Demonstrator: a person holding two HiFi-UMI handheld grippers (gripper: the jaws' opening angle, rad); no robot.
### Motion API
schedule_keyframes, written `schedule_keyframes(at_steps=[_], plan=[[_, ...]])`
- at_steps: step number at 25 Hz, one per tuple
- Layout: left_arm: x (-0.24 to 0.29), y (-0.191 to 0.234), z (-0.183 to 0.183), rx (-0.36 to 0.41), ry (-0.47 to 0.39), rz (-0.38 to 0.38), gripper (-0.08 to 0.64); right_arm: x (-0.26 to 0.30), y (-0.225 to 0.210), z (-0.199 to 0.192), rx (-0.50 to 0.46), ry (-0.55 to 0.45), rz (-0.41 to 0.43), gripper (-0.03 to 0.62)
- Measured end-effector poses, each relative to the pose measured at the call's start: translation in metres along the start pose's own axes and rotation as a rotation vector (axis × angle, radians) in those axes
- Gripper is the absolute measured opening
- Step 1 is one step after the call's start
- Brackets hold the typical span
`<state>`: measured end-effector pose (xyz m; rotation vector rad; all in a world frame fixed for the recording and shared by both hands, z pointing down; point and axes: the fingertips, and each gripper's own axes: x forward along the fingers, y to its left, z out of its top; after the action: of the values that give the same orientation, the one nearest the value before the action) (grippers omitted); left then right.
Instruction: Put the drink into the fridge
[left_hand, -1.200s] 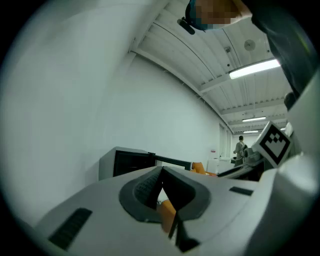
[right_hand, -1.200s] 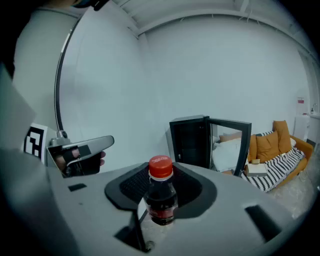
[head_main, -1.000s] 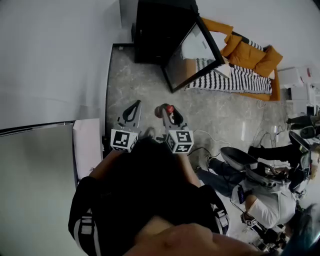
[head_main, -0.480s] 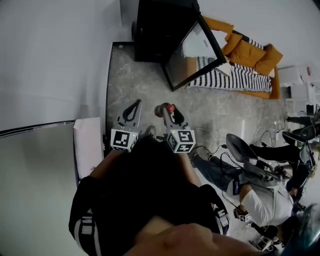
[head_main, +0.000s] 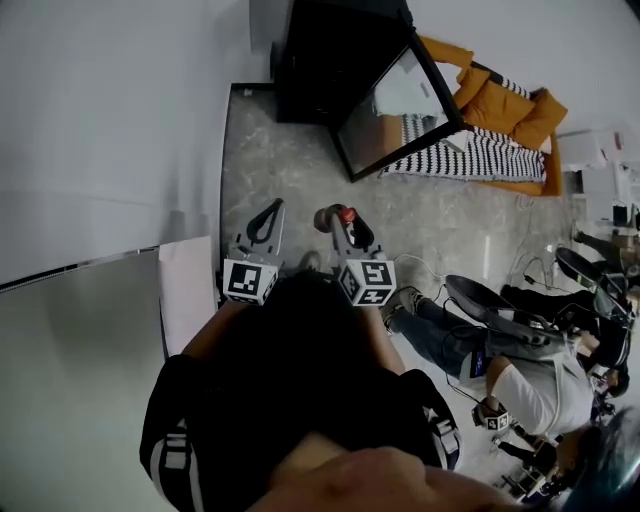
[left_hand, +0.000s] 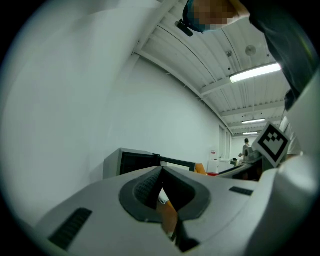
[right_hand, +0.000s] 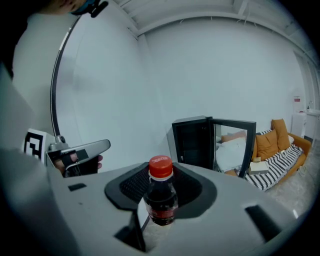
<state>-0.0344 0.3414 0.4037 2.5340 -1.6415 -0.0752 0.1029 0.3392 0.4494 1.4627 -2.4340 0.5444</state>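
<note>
Fingers (right_hand: 131, 186) of your right gripper (right_hand: 162, 192) clamp the red-capped cola bottle (right_hand: 161, 202), your left gripper's (left_hand: 161, 172) are closed empty, and mid-carry you next need to reach the open mini fridge (right_hand: 192, 142) ahead.

Ceiling strip lights (left_hand: 255, 72) give even brightness; fisheye edges bend and darken.

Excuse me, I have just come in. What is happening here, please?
A person holds a gripper in each hand. The right gripper has its fingers closed on an upright dark drink bottle with a red cap. The left gripper is shut and holds nothing. Ahead stands a black fridge, its glass door open; the bottle is not inside yet.
</note>
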Motion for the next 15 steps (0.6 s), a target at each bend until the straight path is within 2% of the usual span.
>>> schedule_keyframes(at_steps=[6, 11, 15], plan=[[-0.01, 0.025, -0.001, -0.019, -0.007, -0.036, 0.005, 0.011, 0.023, 0.006, 0.011, -0.023, -0.028, 0.133], [-0.015, 0.038, 0.005, -0.043, 0.037, -0.051, 0.005, 0.029, 0.03, 0.003, 0.009, -0.025, -0.048, 0.133], [-0.011, 0.048, 0.006, -0.058, 0.013, -0.058, 0.005, 0.04, 0.031, 0.009, 0.008, -0.029, -0.05, 0.133]])
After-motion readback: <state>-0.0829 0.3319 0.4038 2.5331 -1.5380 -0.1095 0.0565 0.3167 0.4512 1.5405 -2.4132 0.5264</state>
